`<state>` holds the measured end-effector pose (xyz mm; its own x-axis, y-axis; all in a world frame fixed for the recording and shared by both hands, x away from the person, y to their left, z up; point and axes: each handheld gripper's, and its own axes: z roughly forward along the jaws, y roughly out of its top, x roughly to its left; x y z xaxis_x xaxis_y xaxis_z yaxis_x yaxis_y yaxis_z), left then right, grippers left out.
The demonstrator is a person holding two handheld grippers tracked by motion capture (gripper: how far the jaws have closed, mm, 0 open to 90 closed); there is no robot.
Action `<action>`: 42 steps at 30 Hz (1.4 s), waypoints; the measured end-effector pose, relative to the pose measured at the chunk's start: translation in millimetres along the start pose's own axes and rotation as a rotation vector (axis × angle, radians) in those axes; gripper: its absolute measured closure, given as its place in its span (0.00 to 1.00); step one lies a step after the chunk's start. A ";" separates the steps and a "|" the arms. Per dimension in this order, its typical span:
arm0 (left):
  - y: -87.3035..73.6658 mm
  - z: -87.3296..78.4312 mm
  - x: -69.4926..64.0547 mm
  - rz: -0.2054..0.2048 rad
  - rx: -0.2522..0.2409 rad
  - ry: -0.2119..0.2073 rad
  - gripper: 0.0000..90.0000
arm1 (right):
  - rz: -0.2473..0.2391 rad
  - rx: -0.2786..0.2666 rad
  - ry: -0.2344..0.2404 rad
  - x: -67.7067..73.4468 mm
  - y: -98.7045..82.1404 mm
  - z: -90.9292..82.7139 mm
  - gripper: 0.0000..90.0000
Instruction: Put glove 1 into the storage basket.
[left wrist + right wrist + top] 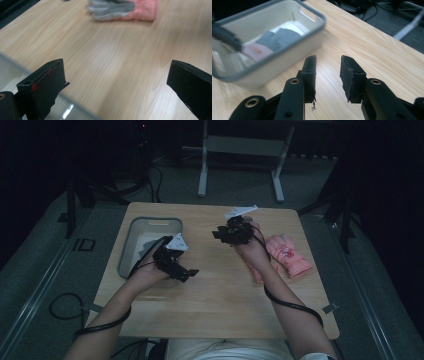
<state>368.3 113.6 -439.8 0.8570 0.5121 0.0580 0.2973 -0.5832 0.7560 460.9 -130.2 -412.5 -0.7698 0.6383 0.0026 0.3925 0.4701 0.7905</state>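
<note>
Pink gloves: one on table (210,290), one in bin (131,227).

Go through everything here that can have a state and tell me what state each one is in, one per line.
left gripper: open, jaws wide apart, nothing between them.
right gripper: open, narrow gap, nothing between the jaws.
bin: upright on the table, lidless, grey and pink fabric inside.
pink glove: lying flat on the table, outside the bin, not held.
table: bare wood between the bin and the glove.
</note>
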 end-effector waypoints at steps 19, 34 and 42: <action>-22.6 50.5 -61.8 0.045 0.015 -0.049 0.02 | 0.005 0.128 -0.135 -64.2 -73.9 -28.0 0.68; -65.1 73.0 -97.5 -0.008 0.019 -0.026 0.02 | -0.016 0.312 -0.162 -83.7 -122.9 -2.7 0.66; -73.9 69.7 -113.3 -0.030 -0.003 -0.006 0.02 | 0.053 0.302 -0.115 -87.0 -138.1 7.8 0.86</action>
<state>278.5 54.7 -547.7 0.8504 0.5252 0.0315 0.3213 -0.5659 0.7593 477.7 -245.8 -526.7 -0.6887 0.7237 -0.0440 0.5758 0.5828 0.5735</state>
